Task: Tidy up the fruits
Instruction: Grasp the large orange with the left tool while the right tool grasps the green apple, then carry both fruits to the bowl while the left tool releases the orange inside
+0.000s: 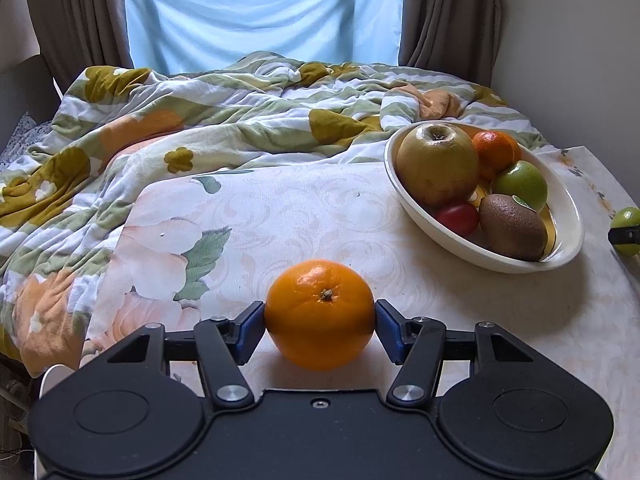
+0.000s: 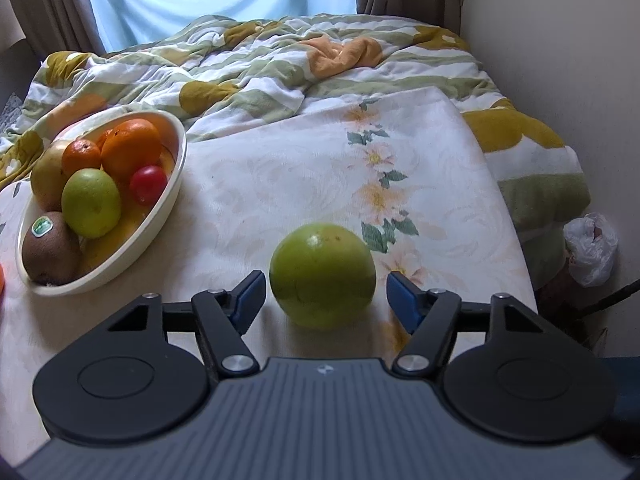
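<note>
In the left wrist view an orange (image 1: 320,314) rests on the floral tablecloth, and my left gripper (image 1: 320,317) is shut on it, both blue pads pressed against its sides. In the right wrist view a round green fruit (image 2: 322,274) sits on the cloth between the fingers of my right gripper (image 2: 326,286), which is open, with a gap on each side. The same green fruit (image 1: 628,218) shows at the far right edge of the left view. A white oval bowl (image 1: 440,242) (image 2: 176,168) between the two grippers holds a kiwi, a green apple, a red tomato, a tangerine and other fruit.
A crumpled flowered quilt (image 1: 200,120) lies beyond the table's far edge, with curtains and a window behind. A wall runs along the right side. A white plastic bag (image 2: 592,248) sits on the floor past the table's right edge.
</note>
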Motion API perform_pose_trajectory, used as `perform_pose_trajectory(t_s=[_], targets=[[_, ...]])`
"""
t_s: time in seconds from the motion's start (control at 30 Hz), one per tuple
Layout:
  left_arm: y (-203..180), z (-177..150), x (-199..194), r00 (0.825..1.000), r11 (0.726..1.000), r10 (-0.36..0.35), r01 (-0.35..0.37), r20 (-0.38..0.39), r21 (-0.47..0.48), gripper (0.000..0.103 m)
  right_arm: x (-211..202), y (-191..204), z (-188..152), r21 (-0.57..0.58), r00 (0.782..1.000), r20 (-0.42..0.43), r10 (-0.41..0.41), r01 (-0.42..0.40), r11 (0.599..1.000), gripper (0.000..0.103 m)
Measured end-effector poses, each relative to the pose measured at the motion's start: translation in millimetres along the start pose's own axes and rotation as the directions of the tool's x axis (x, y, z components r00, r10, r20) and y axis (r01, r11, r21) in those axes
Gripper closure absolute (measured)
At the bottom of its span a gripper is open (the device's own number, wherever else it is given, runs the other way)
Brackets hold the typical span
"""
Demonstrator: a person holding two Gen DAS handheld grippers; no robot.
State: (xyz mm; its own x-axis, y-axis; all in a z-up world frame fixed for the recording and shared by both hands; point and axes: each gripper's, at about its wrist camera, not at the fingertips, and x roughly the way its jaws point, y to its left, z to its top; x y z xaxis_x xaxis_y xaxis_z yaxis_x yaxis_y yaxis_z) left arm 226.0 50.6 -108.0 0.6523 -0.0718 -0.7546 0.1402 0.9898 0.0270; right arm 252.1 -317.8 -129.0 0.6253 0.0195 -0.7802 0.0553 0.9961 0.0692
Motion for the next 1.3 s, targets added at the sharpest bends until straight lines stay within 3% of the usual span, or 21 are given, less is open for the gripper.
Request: perform_pose_trajectory(t_s=[0.03,0.1,0.73,1.0,1.3], targets=[[0.1,-0.4,-0.6,1.000,1.000,0.000,0.000,-0.001,-0.001,0.040,0.3,0.4,0.7,-0.003,1.000,0.003,-0.004,0.004,1.000,0.022],[0.2,-0.6,-1.8,1.000,1.000,0.002,-0.002,-0.002,-0.008,0.040,1.0,1.3,2.3,-0.007,1.000,0.003,0.006,-0.006,1.000,0.033],[-8.1,2.1,-67.9,0.998,0.997,0.018,-0.013,0.058,-0.080,0.040,-53.8,19.6,22.7,-0.088,0.996,0.068,0.053,-0.047,0.995,0.034],[-34.4,23.5,-94.6,0.994,0.997,-0.008,0.016,0.113,-0.075,0.040,-83.9,25.4,36.1,-0.138,0.991,0.092,0.100,-0.087,0.987,0.034],[-73.5,52.5,-87.8,0.987,0.997,-0.067,0.073,0.146,-0.036,0.040,-98.7,27.9,55.8,-0.187,0.981,0.120,0.153,-0.129,0.974,0.034]])
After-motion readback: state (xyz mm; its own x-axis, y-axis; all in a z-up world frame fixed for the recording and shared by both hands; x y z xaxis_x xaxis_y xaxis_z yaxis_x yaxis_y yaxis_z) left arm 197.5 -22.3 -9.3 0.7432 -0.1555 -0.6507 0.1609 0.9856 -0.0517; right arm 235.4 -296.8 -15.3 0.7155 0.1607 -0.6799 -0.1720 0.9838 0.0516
